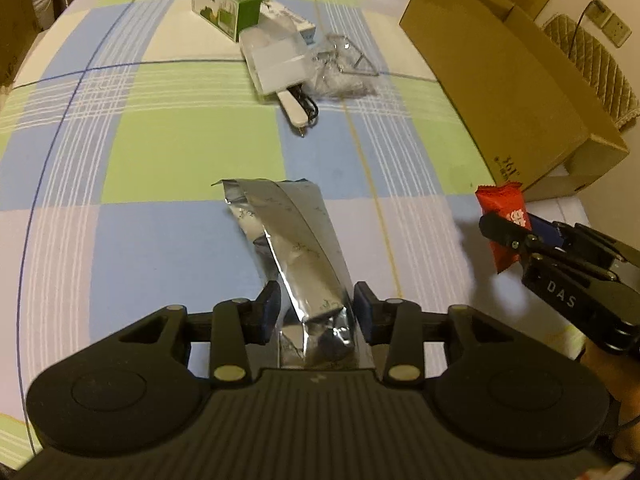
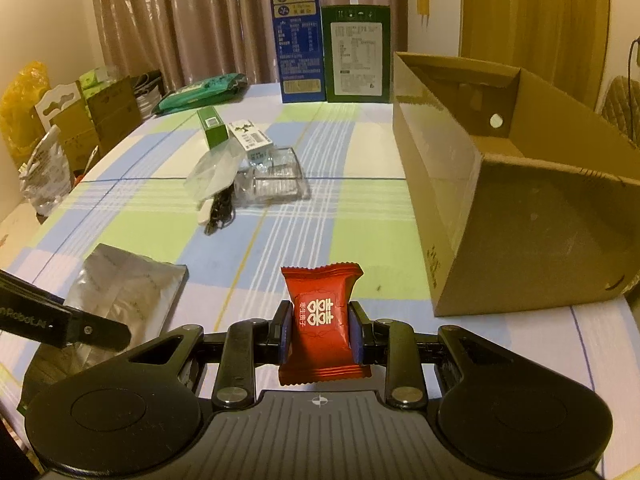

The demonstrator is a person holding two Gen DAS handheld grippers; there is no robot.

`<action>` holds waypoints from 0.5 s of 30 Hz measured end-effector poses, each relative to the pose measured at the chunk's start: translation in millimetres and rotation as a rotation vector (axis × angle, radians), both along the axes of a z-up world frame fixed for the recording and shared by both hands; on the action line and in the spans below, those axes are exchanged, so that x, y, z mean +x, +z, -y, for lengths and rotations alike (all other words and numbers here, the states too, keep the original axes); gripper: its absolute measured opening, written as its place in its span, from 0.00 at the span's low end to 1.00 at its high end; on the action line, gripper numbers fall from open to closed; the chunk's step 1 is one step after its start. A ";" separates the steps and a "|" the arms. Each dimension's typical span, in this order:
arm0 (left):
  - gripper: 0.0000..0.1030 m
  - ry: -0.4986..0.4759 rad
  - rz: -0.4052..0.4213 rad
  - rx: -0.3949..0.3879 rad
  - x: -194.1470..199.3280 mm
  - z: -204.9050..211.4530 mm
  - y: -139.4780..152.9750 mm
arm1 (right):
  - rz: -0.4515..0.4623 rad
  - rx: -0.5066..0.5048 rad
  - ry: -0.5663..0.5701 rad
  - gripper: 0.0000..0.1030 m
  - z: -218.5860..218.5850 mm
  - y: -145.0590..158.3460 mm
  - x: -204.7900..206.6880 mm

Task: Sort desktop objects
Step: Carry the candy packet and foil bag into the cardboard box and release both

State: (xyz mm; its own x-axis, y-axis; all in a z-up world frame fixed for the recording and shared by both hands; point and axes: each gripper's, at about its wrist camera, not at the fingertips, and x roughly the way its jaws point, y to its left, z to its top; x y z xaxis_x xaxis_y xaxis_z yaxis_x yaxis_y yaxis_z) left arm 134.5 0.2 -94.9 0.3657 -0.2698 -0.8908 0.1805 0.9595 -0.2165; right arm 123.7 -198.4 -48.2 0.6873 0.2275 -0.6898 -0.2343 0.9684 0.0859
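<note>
Over checked tablecloth [image 2: 360, 216], red packet [image 2: 320, 320] between right gripper [image 2: 320, 330] fingers.

Beige curtains [image 2: 180, 20] hang behind the checked tablecloth [image 2: 360, 216]; 2 cardboard boxes [image 2: 96, 120] stand left.

The tablecloth [image 2: 352, 216] is checked in blue, green and cream; the candy packet [image 2: 320, 320] is red, the pouch [image 1: 296, 240] silver.

The cardboard box [image 1: 500, 68] runs past the frame's top edge.
</note>
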 end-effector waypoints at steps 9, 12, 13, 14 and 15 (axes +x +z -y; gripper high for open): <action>0.43 -0.087 -0.011 0.136 8.3 23.6 -15.0 | -0.018 0.003 0.007 0.25 -0.5 -9.6 6.5; 0.30 -0.079 0.009 0.124 7.4 22.2 -9.3 | -0.019 0.009 0.010 0.25 -0.3 -10.0 6.0; 0.28 -0.070 0.012 0.120 7.2 20.6 -7.6 | -0.016 0.012 0.011 0.25 -0.5 -8.6 5.7; 0.27 -0.065 0.016 0.117 6.8 19.6 -6.0 | -0.012 0.014 0.012 0.25 -0.7 -7.3 5.0; 0.27 -0.063 0.020 0.116 5.8 18.9 -4.5 | -0.008 0.015 0.014 0.25 -0.9 -5.7 4.3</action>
